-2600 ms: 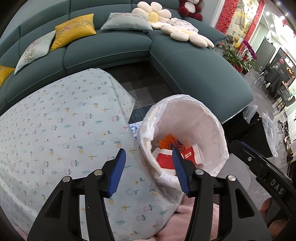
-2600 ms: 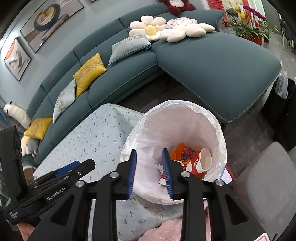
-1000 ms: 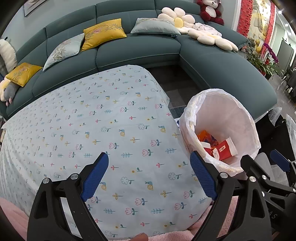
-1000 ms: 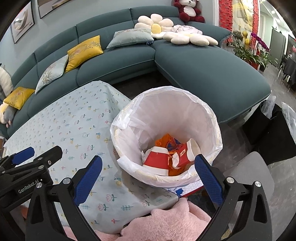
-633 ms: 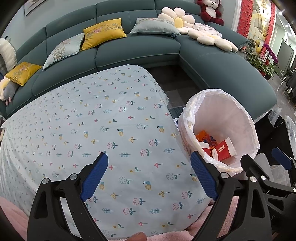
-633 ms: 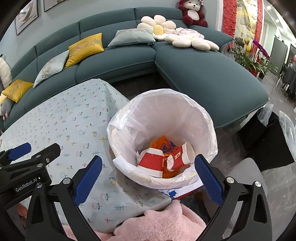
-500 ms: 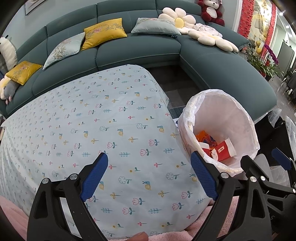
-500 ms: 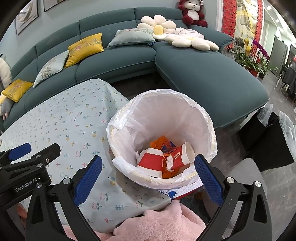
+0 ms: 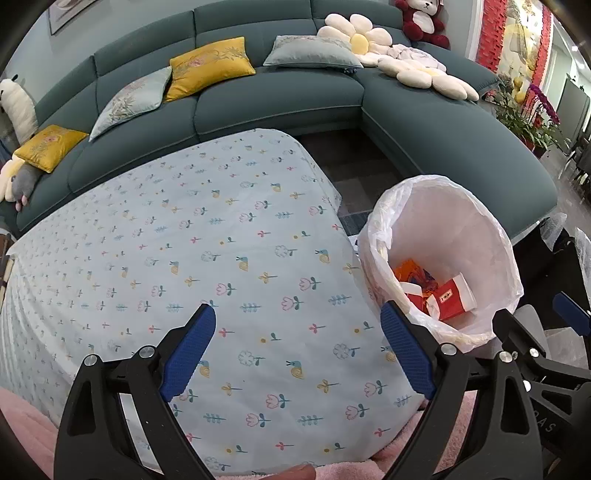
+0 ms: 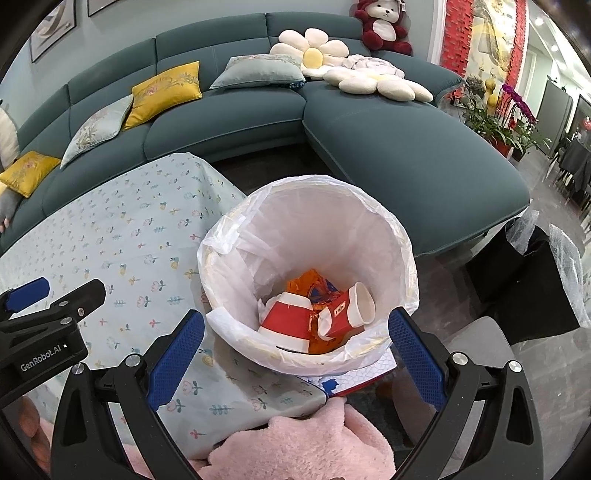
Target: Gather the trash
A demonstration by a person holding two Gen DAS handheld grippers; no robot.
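Observation:
A bin lined with a white bag [image 10: 373, 229] [image 9: 480, 236] stands by the right edge of the table. Inside lie two red-and-white paper cups [image 10: 291, 321] [image 9: 452, 299] and an orange wrapper [image 10: 310, 284]. My right gripper [image 10: 295, 347] hangs open just in front of the bin, above its near rim, with nothing between its blue pads. My left gripper [image 9: 297, 350] is open over the flower-print tablecloth [image 9: 184, 240], left of the bin, and holds nothing. The left gripper's black body shows at the left edge of the right wrist view.
A teal corner sofa [image 9: 280, 99] with yellow and grey cushions wraps around behind the table and bin. Flower-shaped cushions and a red plush bear [image 10: 384, 26] lie on it. Pink fleece [image 10: 295, 446] sits below the grippers. Black bags [image 10: 524, 277] stand on the floor at right.
Both grippers went from narrowly parted over the bin to wide open and pulled back. In the last second nothing has moved but a slight drift.

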